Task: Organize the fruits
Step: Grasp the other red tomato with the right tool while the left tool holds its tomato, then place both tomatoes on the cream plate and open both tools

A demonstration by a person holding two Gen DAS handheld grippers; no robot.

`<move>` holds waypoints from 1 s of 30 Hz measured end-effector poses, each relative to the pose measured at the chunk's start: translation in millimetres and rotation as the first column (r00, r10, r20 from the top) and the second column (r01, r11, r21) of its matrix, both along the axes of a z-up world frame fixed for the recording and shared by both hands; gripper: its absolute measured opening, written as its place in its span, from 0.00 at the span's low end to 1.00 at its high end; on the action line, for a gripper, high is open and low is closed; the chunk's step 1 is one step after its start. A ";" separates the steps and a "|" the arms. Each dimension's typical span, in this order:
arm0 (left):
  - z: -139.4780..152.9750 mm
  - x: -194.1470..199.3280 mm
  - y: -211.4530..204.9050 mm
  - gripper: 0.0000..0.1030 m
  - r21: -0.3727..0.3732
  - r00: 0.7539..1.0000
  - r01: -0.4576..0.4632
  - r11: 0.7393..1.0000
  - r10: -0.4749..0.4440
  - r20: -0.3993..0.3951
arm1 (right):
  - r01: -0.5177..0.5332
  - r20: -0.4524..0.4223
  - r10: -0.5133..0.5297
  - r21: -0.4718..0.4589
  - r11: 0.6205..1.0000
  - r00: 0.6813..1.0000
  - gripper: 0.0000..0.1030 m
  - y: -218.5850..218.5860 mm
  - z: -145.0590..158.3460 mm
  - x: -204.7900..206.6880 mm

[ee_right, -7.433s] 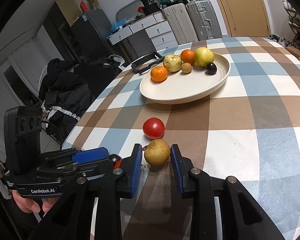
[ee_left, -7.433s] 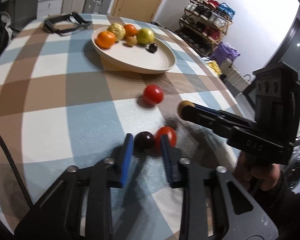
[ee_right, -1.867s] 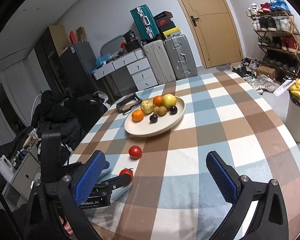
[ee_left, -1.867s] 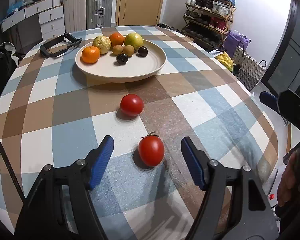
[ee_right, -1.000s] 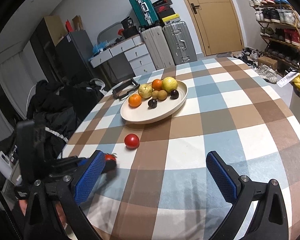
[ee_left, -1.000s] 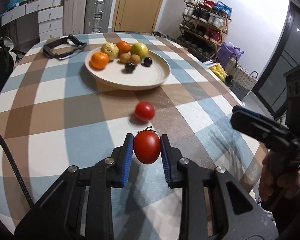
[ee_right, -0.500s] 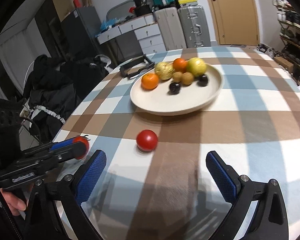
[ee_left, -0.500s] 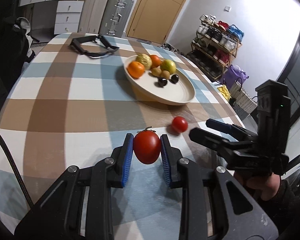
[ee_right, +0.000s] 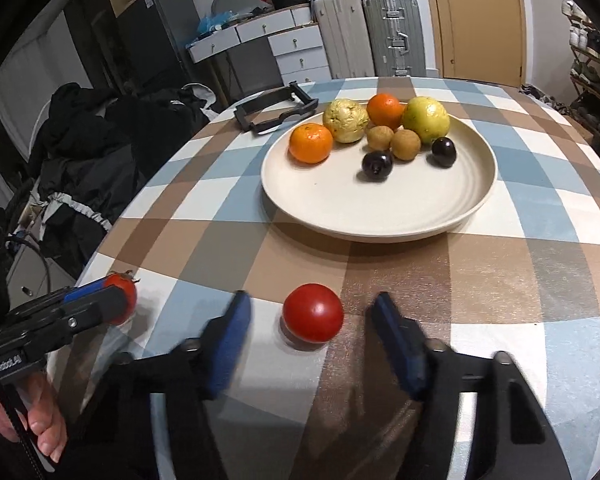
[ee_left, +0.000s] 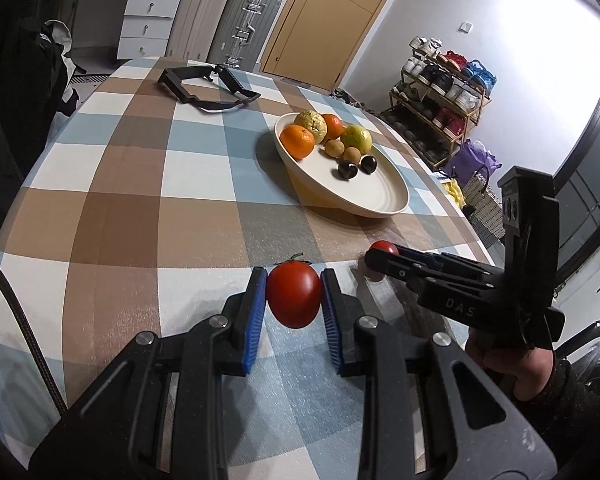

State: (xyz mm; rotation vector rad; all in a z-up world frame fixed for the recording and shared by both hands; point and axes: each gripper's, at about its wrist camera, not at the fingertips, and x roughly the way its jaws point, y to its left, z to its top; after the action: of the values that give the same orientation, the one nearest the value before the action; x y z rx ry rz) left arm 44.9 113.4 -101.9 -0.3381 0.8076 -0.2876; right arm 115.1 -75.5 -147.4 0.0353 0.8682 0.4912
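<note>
My left gripper [ee_left: 293, 300] is shut on a red tomato with a stem [ee_left: 293, 299] and holds it above the checked tablecloth; it also shows at the left of the right wrist view [ee_right: 121, 298]. My right gripper [ee_right: 313, 328] is open, its blue pads either side of a second red tomato [ee_right: 313, 313] that rests on the cloth, not touching it. That tomato shows partly behind the right gripper in the left wrist view [ee_left: 383, 247]. A cream plate [ee_right: 380, 216] further back holds oranges, yellow-green fruit, small brown fruit and two dark plums.
A black frame-like object [ee_right: 275, 114] lies on the table beyond the plate. The round table's edge [ee_right: 100, 256] drops off at the left, with dark clothes on a chair there. Suitcases, drawers and a door stand behind.
My right gripper has come down and forward around the loose tomato, its jaws narrowing. My left gripper keeps the stemmed tomato lifted and has swung slightly left.
</note>
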 end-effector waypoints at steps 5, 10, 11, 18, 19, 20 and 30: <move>2.1 5.1 -0.6 0.23 0.014 1.000 -0.005 1.000 0.005 0.000 | -0.006 -0.017 0.006 -0.002 1.000 1.000 0.30 -0.3 -2.6 1.0; 7.3 13.3 -5.7 0.23 0.023 1.000 -0.003 1.000 0.003 0.004 | -0.016 -0.001 0.016 0.021 1.000 1.000 0.29 -4.9 1.2 -1.9; 8.2 15.2 -6.7 0.23 0.025 1.000 -0.002 1.000 0.002 0.005 | -0.018 0.001 0.018 0.030 0.999 1.000 0.29 -6.5 2.3 -2.4; 20.4 36.5 -23.2 0.23 0.061 1.000 0.016 0.998 -0.017 0.022 | -0.026 0.025 0.024 0.088 0.996 0.999 0.29 -18.8 11.9 -5.2; 22.3 41.1 -25.5 0.23 0.064 0.999 0.020 0.998 -0.021 0.024 | -0.025 0.028 0.023 0.093 0.995 0.999 0.29 -20.2 12.9 -5.6; 25.1 46.3 -28.8 0.23 0.068 0.999 0.023 0.997 -0.025 0.031 | -0.026 0.033 0.023 0.104 0.994 0.999 0.29 -23.1 15.3 -5.2; 45.9 108.9 -62.2 0.23 0.113 0.996 0.067 0.991 -0.073 0.055 | -0.016 0.072 0.006 0.137 0.990 0.997 0.29 -47.6 40.8 13.9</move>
State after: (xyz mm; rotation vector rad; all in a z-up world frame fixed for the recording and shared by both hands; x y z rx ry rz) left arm 153.8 51.2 -56.0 -0.1962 0.7745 -0.3156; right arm 129.0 -123.1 -106.6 0.1388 0.7638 0.5588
